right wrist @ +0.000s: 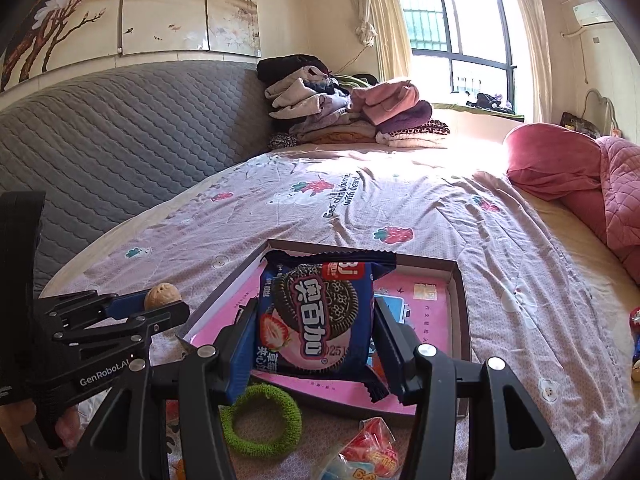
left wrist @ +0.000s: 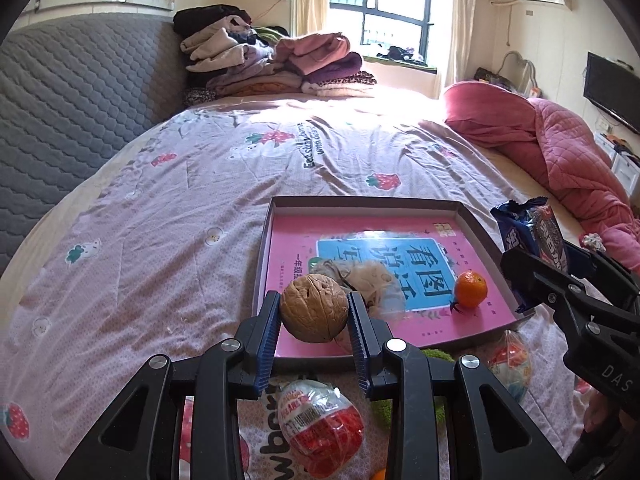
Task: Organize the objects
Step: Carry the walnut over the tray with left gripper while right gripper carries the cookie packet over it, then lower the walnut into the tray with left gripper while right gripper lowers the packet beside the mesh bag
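My left gripper [left wrist: 314, 310] is shut on a brown walnut [left wrist: 313, 309], held above the near left edge of a shallow cardboard tray [left wrist: 362, 201] lined with a pink book. An orange tangerine [left wrist: 471, 289] and a crumpled clear bag [left wrist: 370, 280] lie inside the tray. My right gripper [right wrist: 314, 320] is shut on a blue cookie packet [right wrist: 316, 316], held upright over the tray [right wrist: 464, 312]. From the right wrist view the left gripper [right wrist: 160, 300] shows at the left with the walnut [right wrist: 161, 295]. From the left wrist view the right gripper [left wrist: 540, 268] holds the packet [left wrist: 528, 236] at the right.
On the floral bedspread in front of the tray lie a red-and-white egg-shaped candy [left wrist: 320, 426], a green hair ring [right wrist: 262, 420] and wrapped sweets [right wrist: 370, 448]. Folded clothes [left wrist: 272, 64] are piled at the bed's far end. A pink quilt [left wrist: 560, 148] lies on the right.
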The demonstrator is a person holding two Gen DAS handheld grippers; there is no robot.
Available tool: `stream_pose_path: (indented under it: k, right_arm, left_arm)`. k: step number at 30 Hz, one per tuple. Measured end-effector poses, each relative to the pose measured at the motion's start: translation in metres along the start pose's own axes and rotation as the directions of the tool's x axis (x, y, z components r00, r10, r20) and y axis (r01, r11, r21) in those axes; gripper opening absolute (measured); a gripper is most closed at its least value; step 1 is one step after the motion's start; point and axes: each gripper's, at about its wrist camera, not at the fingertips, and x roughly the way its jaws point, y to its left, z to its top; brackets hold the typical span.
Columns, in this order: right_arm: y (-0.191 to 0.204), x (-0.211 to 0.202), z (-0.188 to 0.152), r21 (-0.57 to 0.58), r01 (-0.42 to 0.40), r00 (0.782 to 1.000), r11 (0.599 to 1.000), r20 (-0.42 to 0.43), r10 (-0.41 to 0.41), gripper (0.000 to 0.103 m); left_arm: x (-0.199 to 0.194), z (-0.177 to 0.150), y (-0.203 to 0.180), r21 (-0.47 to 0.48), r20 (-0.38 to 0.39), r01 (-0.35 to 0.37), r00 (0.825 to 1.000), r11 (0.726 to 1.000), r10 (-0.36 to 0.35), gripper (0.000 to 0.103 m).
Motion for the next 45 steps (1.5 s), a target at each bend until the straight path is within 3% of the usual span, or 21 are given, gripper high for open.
stream_pose_path:
  k: [23,45]
  right_arm:
    - [-0.005,0.048,-0.003,-0.013,0.018,0.997,1.0,-0.069,-0.019,0.054]
    - [-0.003,0.088,-0.029,-0.016,0.059,0.972,0.998,-0.226,-0.061,0.054]
  left_arm:
    - [0.062,0.029,0.004,0.008,-0.089,-0.007,0.996,1.0,0.008,0.034]
    - [0.103,0.01,0.005,0.037,-0.202,0.001,0.979,0.999,0.007,0.034]
